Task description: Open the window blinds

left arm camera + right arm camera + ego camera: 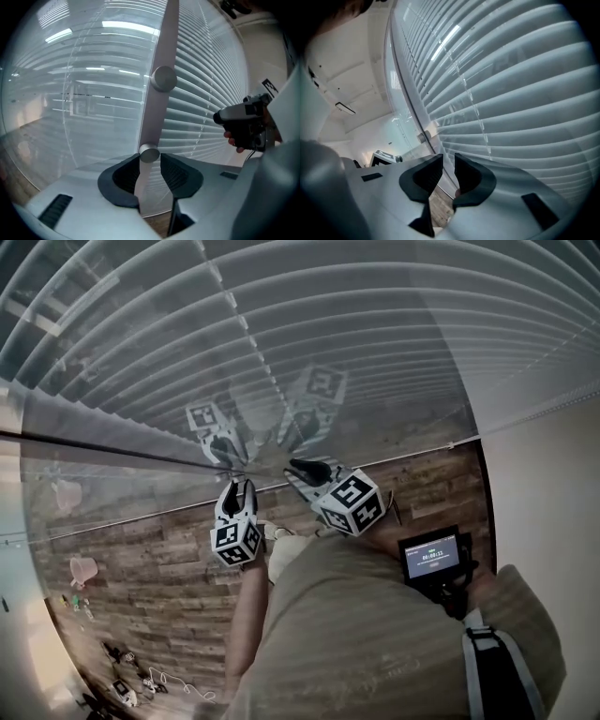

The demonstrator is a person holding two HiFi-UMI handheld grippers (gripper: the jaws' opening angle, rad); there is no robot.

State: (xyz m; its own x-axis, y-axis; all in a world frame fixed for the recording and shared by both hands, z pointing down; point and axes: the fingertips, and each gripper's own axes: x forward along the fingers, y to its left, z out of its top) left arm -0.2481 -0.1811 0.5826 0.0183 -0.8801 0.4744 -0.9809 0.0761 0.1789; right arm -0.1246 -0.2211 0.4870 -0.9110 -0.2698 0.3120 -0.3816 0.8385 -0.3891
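Observation:
Pale horizontal window blinds (356,334) hang slats-down behind a glass wall; they also fill the left gripper view as blinds (206,93) and the right gripper view as blinds (511,93). My left gripper (238,489) points at the glass near the blinds' lower edge. Up close, the left gripper (150,164) is open, with a pale upright bar (159,56) carrying round metal studs standing between the jaws. To its right, my right gripper (306,468) points at the same spot. The right gripper (447,165) shows a narrow gap, and a thin dark line (410,101) runs down into it.
The glass reflects both marker cubes (211,418). Below lies a wood-plank floor (159,559) with small items (131,681) at the lower left. A small screen device (431,556) sits at my right side. A white wall (553,502) closes off the right.

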